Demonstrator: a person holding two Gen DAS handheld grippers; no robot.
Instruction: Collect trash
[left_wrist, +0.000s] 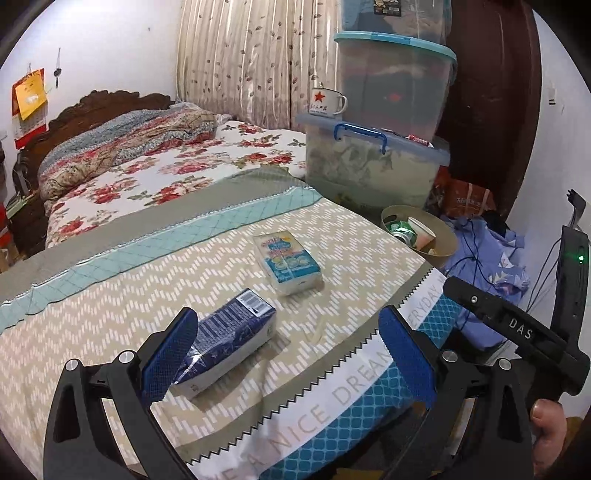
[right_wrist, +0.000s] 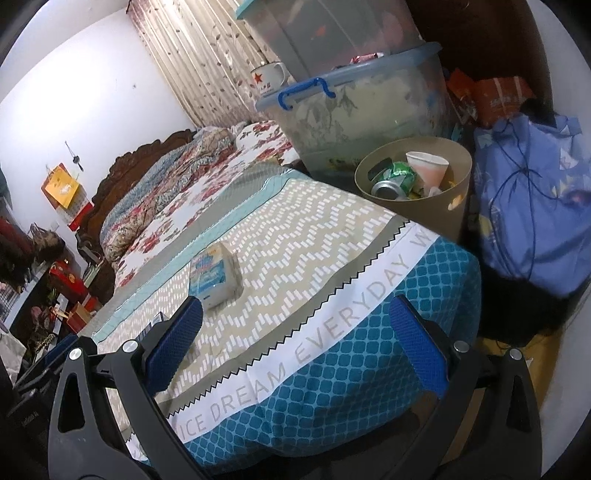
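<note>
A dark blue carton (left_wrist: 229, 338) lies on its side on the patterned bedspread (left_wrist: 351, 251). My left gripper (left_wrist: 291, 350) is open just above it, with its left finger (left_wrist: 173, 350) against the carton's near end. A light blue and white packet (left_wrist: 287, 263) lies farther back on the bed; it also shows in the right wrist view (right_wrist: 216, 278). My right gripper (right_wrist: 295, 332) is open and empty over the bed's near edge. A tan waste bin (right_wrist: 439, 210) beside the bed holds a green can (right_wrist: 395, 179) and a paper cup (right_wrist: 428, 168); the bin also shows in the left wrist view (left_wrist: 445, 254).
Stacked clear storage boxes (left_wrist: 373, 166) stand at the bed's far right, with an enamel mug (left_wrist: 327, 101) on one. A blue cloth bundle (right_wrist: 528, 210) with cables lies right of the bin. Folded quilts (left_wrist: 122, 147) lie by the headboard. Red boxes (right_wrist: 70, 291) sit left of the bed.
</note>
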